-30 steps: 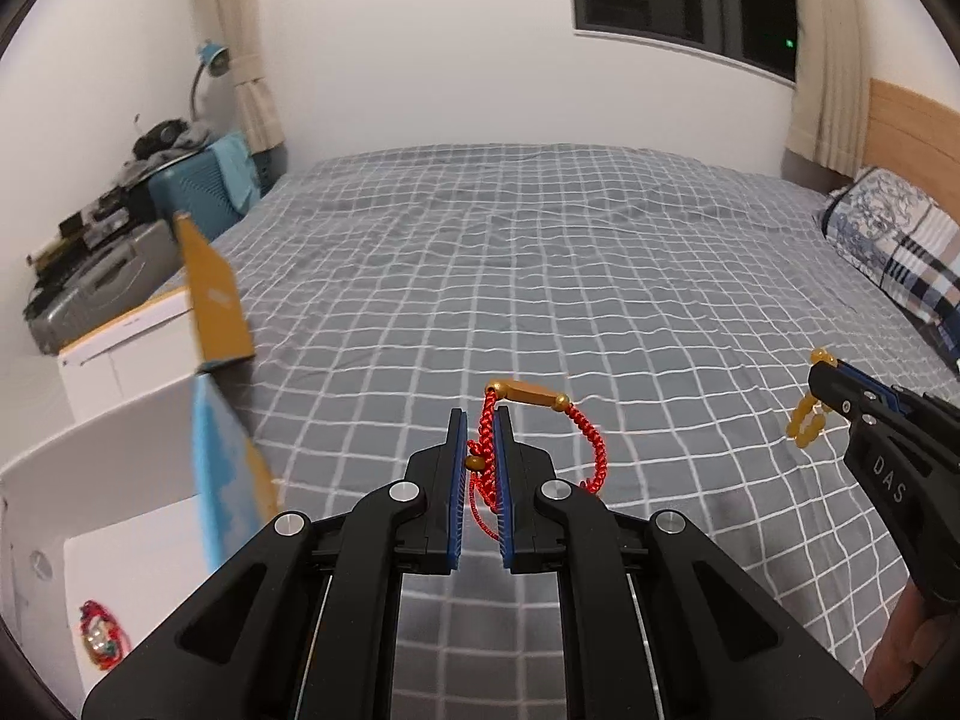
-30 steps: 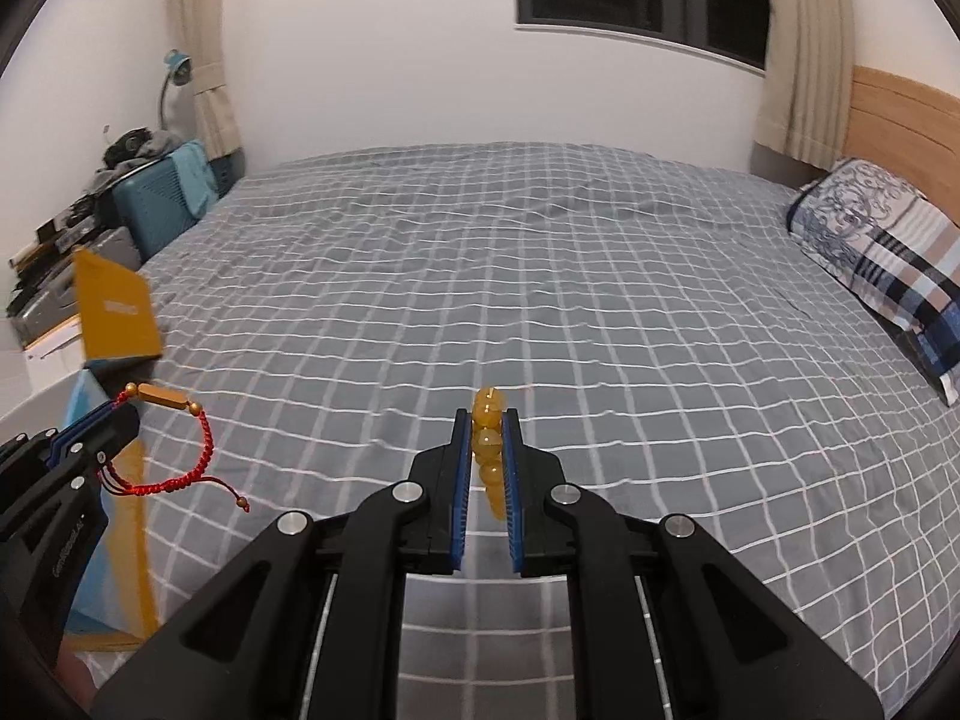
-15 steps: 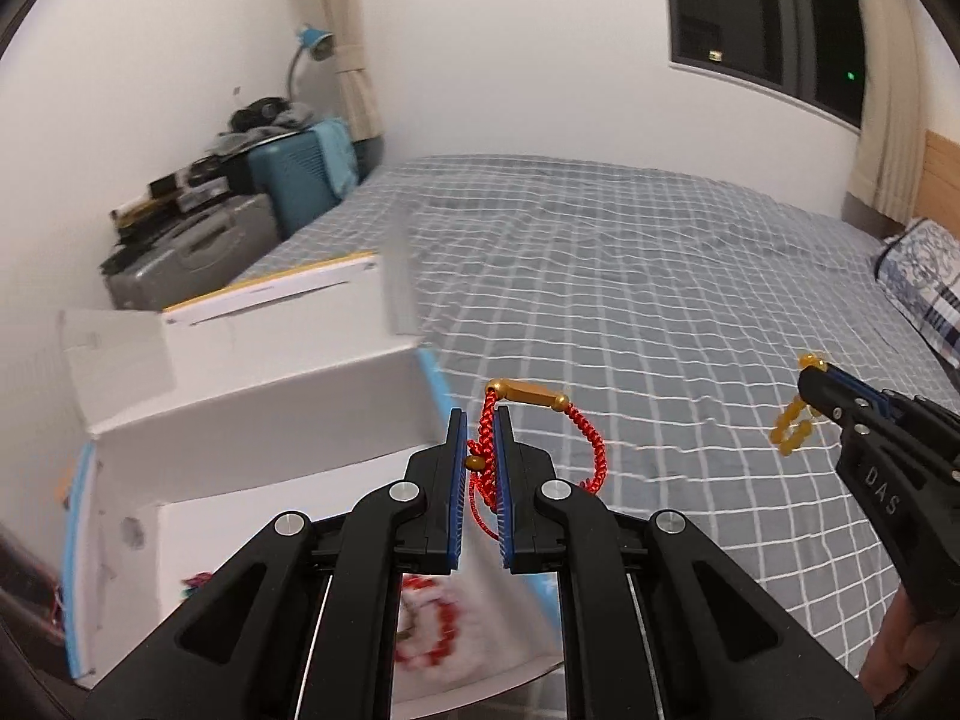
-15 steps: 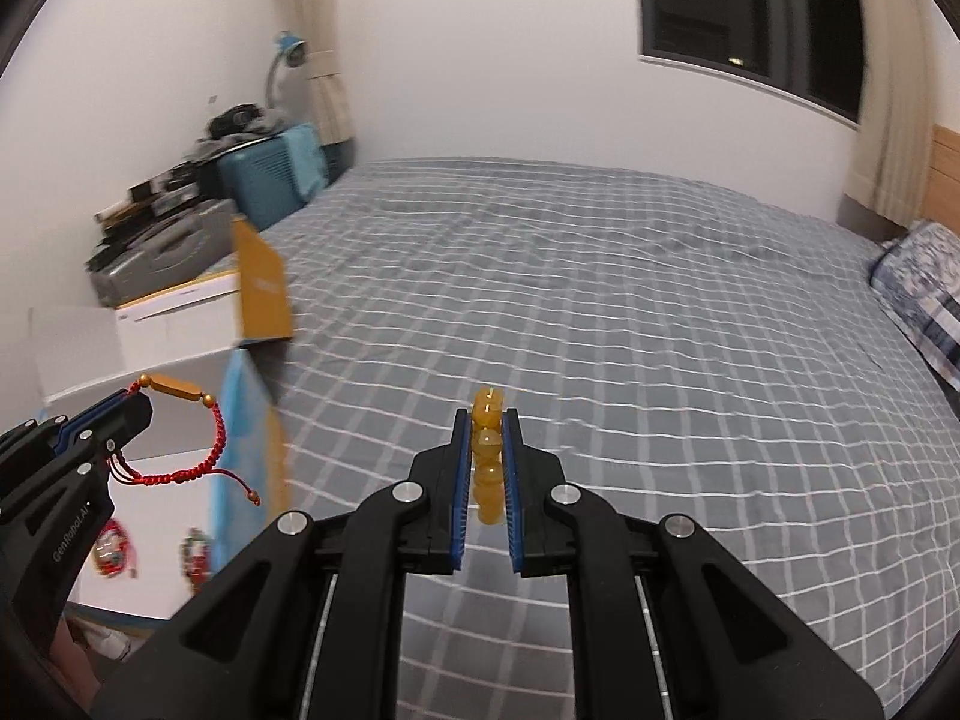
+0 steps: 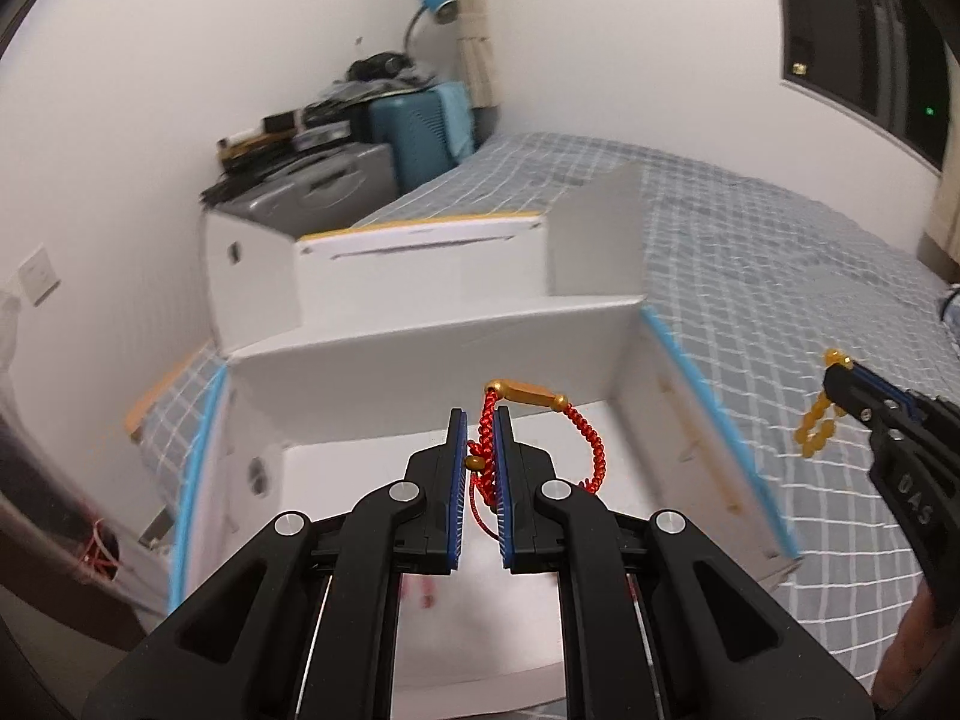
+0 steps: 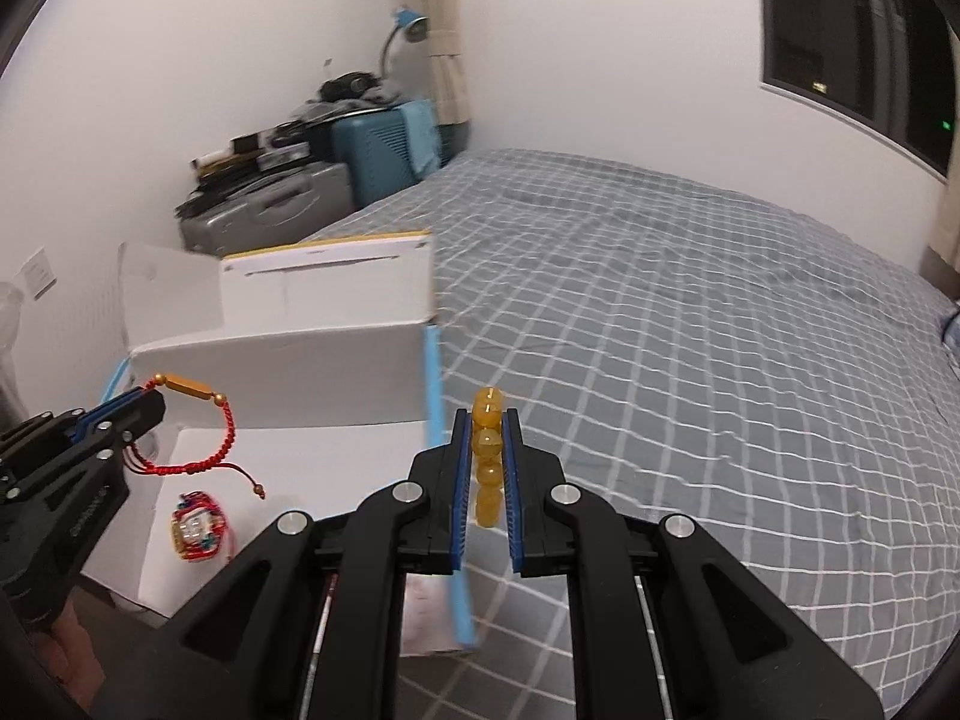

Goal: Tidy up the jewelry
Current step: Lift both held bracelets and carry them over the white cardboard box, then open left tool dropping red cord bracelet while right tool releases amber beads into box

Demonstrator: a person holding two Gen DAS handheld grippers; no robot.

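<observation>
Red braided cord bracelet [image 5: 591,450] with gold tube bead, dangling over open white box [image 5: 420,354], amber bead bracelet [image 6: 487,462] hanging beside it, red trinket [image 6: 193,529] on box floor
</observation>
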